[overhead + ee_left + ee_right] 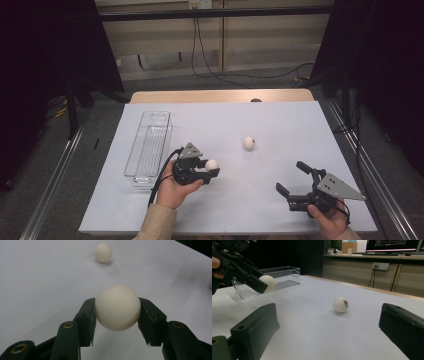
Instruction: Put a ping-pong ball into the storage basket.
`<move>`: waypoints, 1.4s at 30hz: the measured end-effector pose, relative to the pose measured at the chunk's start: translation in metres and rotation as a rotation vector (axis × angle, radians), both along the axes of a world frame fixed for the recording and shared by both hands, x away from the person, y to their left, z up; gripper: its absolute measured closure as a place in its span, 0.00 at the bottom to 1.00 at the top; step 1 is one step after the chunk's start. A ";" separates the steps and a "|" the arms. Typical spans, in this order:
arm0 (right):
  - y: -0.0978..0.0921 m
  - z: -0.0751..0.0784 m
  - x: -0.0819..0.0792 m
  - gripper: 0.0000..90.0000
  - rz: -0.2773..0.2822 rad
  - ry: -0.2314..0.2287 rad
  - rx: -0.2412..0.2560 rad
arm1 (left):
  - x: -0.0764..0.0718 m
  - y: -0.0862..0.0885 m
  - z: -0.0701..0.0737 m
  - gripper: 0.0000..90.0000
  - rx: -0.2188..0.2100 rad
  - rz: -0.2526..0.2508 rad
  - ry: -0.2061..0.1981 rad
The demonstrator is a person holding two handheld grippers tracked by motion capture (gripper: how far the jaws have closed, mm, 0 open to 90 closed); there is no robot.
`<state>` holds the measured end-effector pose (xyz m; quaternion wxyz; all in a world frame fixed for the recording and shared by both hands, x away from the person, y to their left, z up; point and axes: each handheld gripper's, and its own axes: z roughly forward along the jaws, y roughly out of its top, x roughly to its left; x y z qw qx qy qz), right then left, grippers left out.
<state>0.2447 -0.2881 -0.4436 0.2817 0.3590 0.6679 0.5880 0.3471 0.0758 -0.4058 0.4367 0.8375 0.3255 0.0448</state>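
The left gripper (211, 170) is held low over the table (280, 120) in the person's left hand (173, 190), its jaws clamped on either side of a plain cream-white ball (117, 307) (smooth, matte, no marking in view) that sits right between the tips. The right gripper (294, 179) rests near the table's front edge with its jaws spread wide apart and nothing between them; ahead of those open jaws lies a second white ball (340, 304) with a dark printed mark, and a clear plastic tray (150, 145) lies just beside the left gripper
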 end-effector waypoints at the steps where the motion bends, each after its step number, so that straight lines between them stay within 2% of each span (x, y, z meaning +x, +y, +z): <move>1: 0.000 0.000 0.000 0.01 -0.001 0.000 -0.001 | 0.000 0.000 0.000 0.57 0.002 0.001 0.001; 42: 0.000 0.000 0.000 0.01 0.000 -0.002 0.000 | 0.010 0.020 0.015 0.57 -0.008 0.084 -0.008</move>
